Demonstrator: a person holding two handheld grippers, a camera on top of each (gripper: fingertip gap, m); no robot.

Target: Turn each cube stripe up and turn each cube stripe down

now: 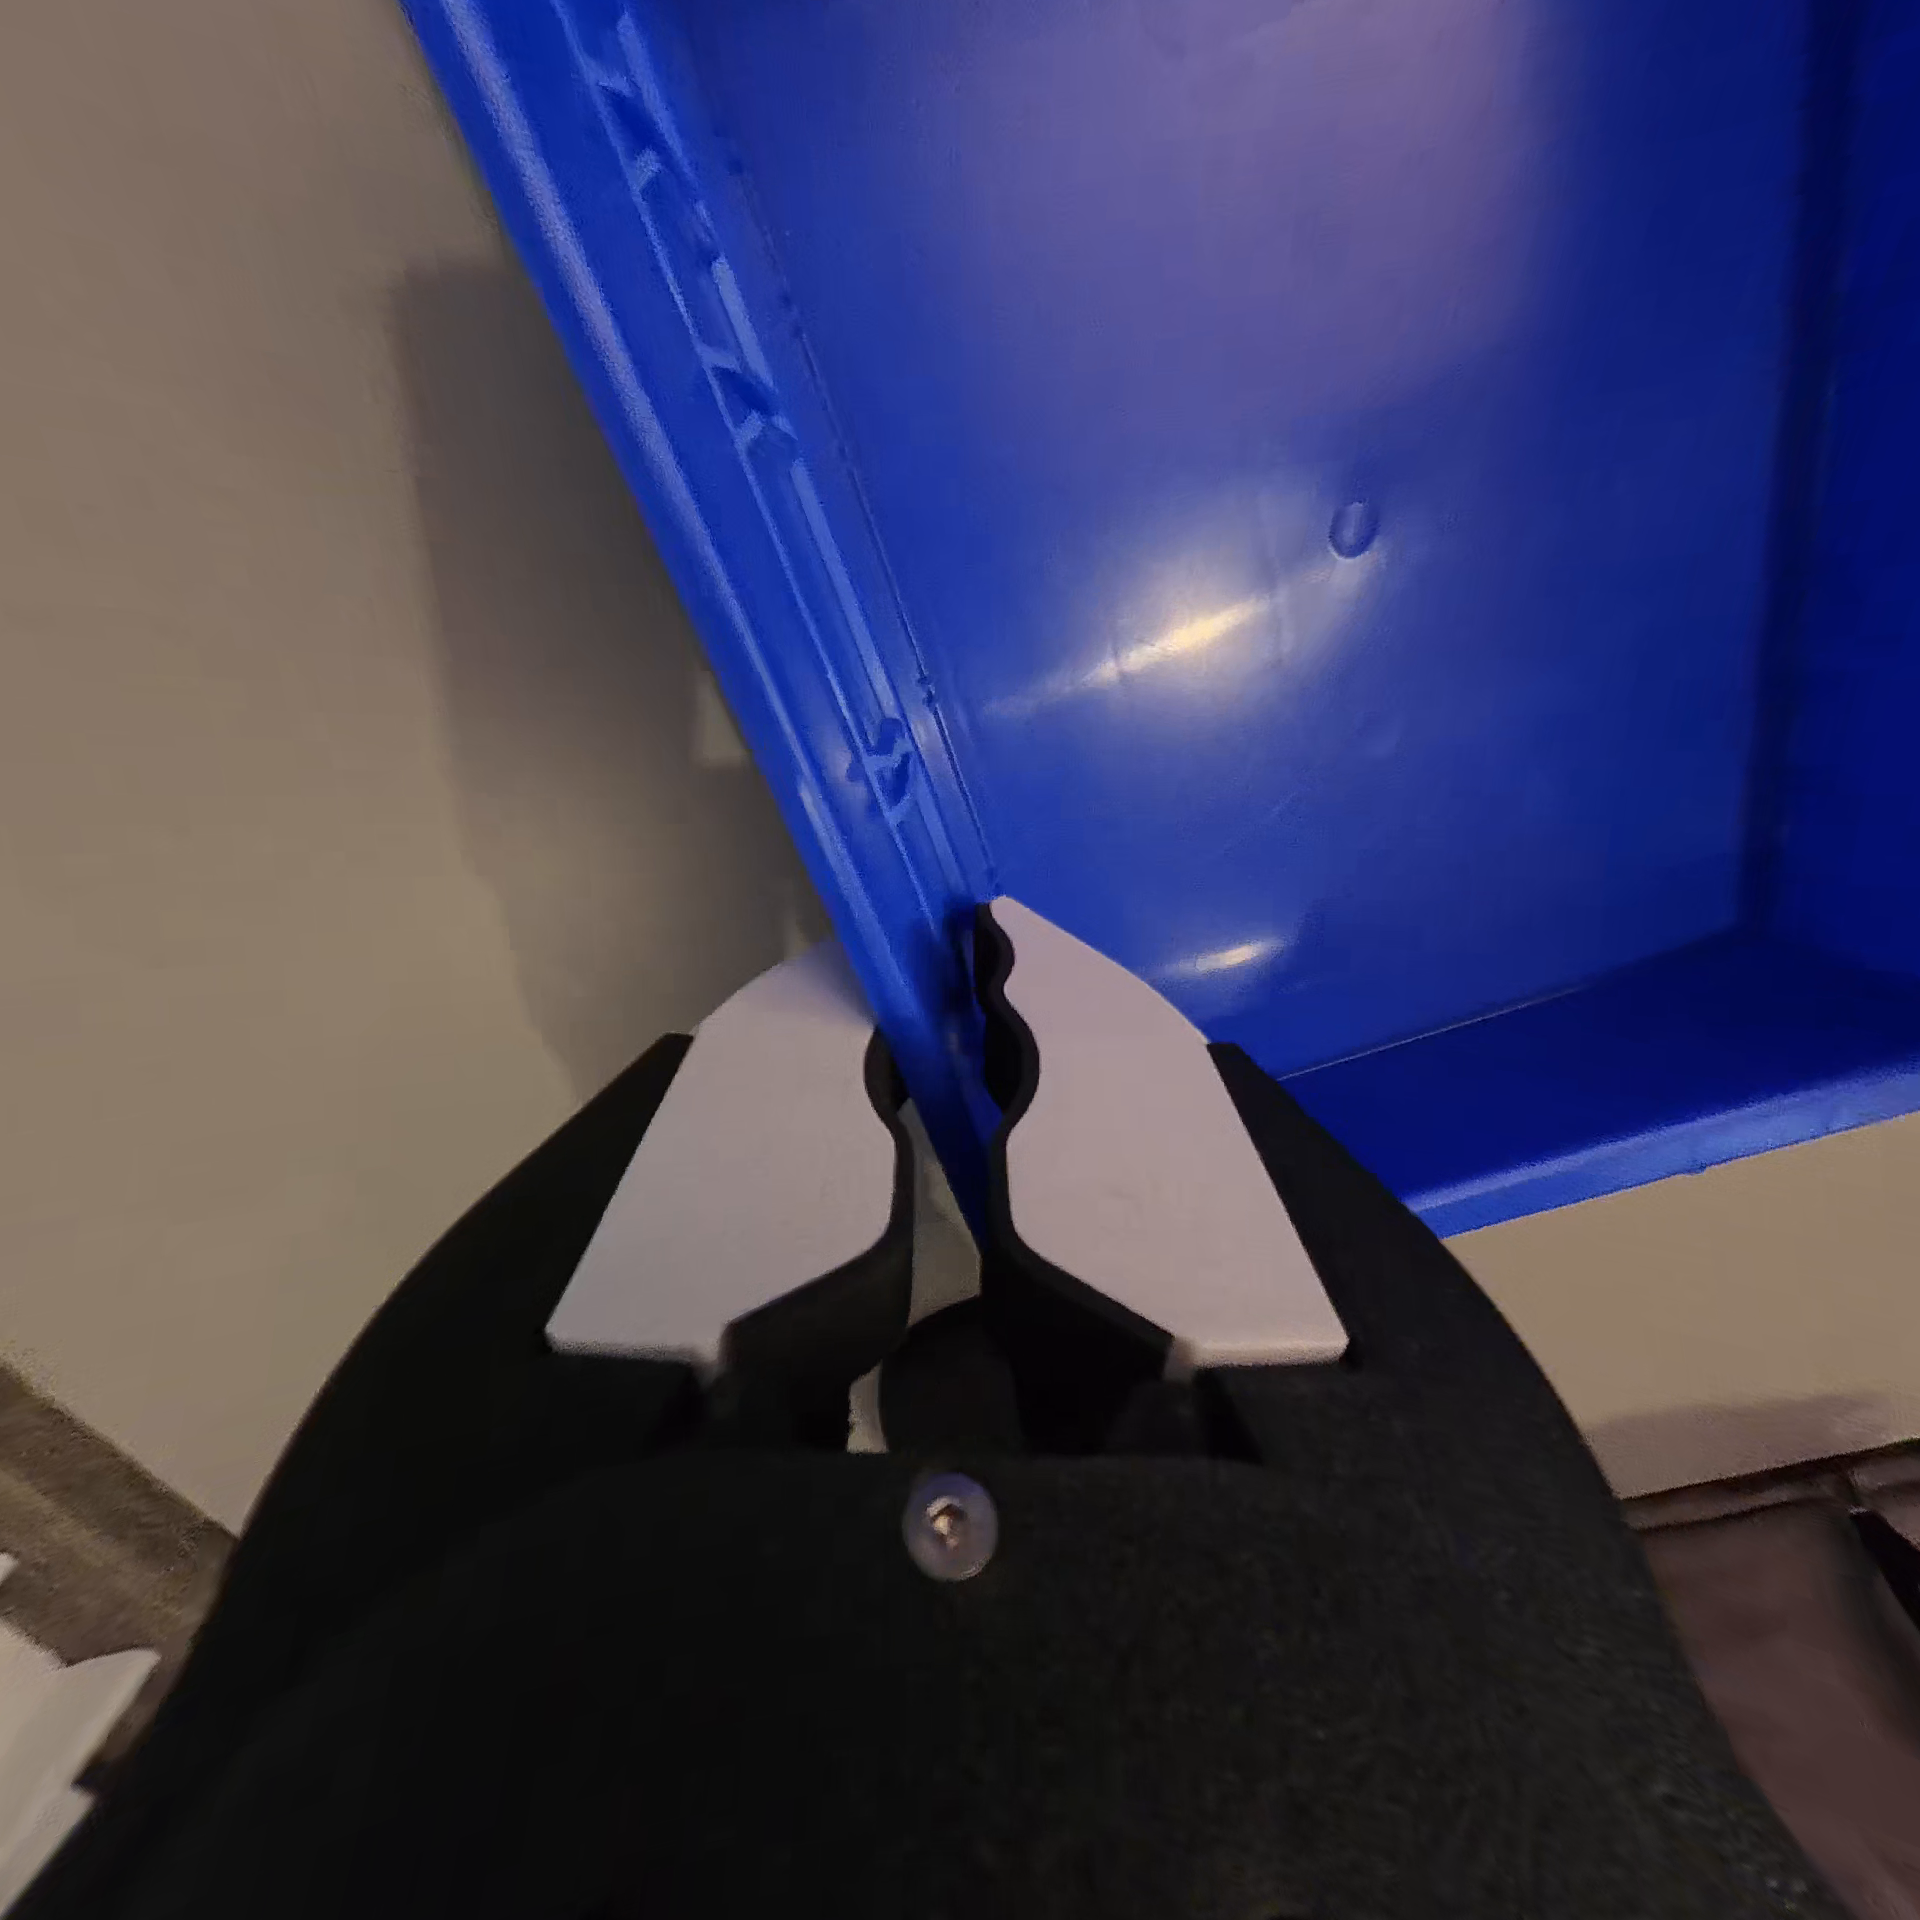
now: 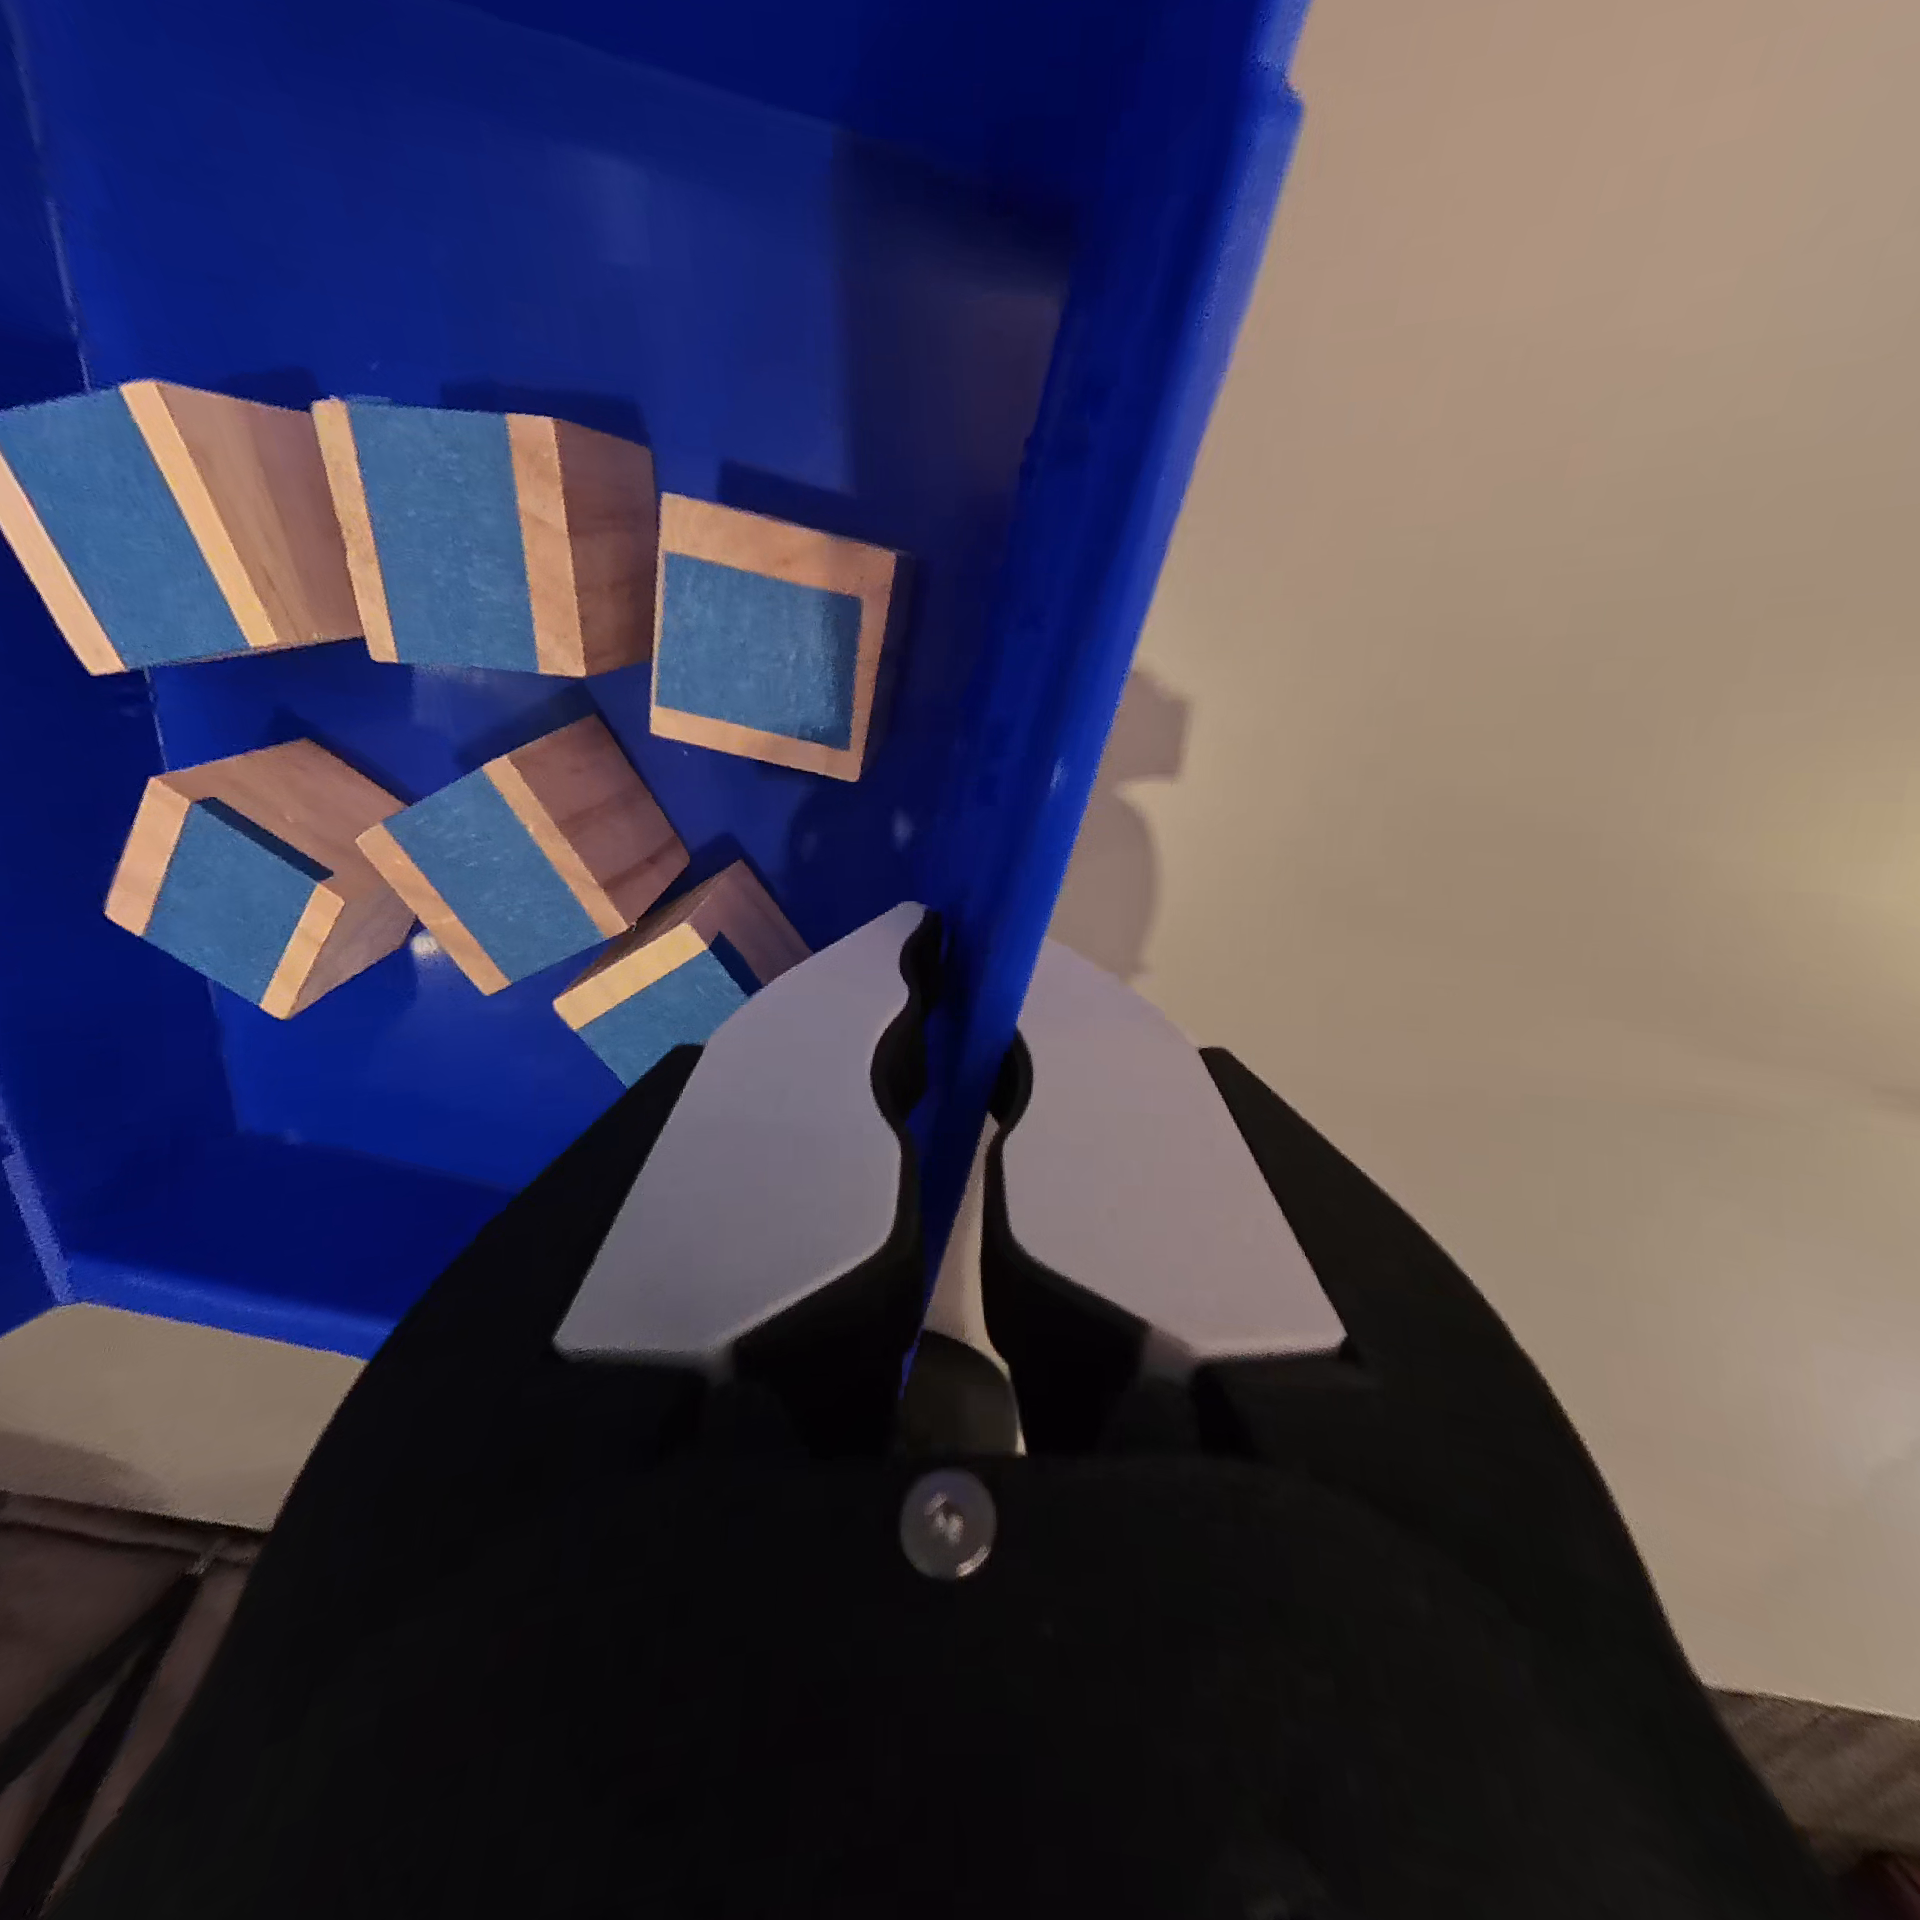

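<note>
A blue plastic bin [image 1: 1299, 468] fills both views. My left gripper [image 1: 951, 997] is shut on the bin's left wall [image 1: 914, 935], one finger inside and one outside. My right gripper [image 2: 961, 997] is shut on the bin's right wall [image 2: 1039, 779] in the same way. Several wooden cubes with blue stripes lie inside the bin in the right wrist view: one [image 2: 764, 639] by the right wall, one [image 2: 520, 857] in the middle, one [image 2: 655, 997] just left of my right fingers [image 2: 810, 1091]. All show a blue stripe on top.
The bin stands on a pale tabletop [image 2: 1558, 831], which shows on the bin's left side in the left wrist view [image 1: 260, 727]. The table's near edge [image 1: 1714, 1455] lies close below the bin. The bin floor in the left wrist view holds no cubes.
</note>
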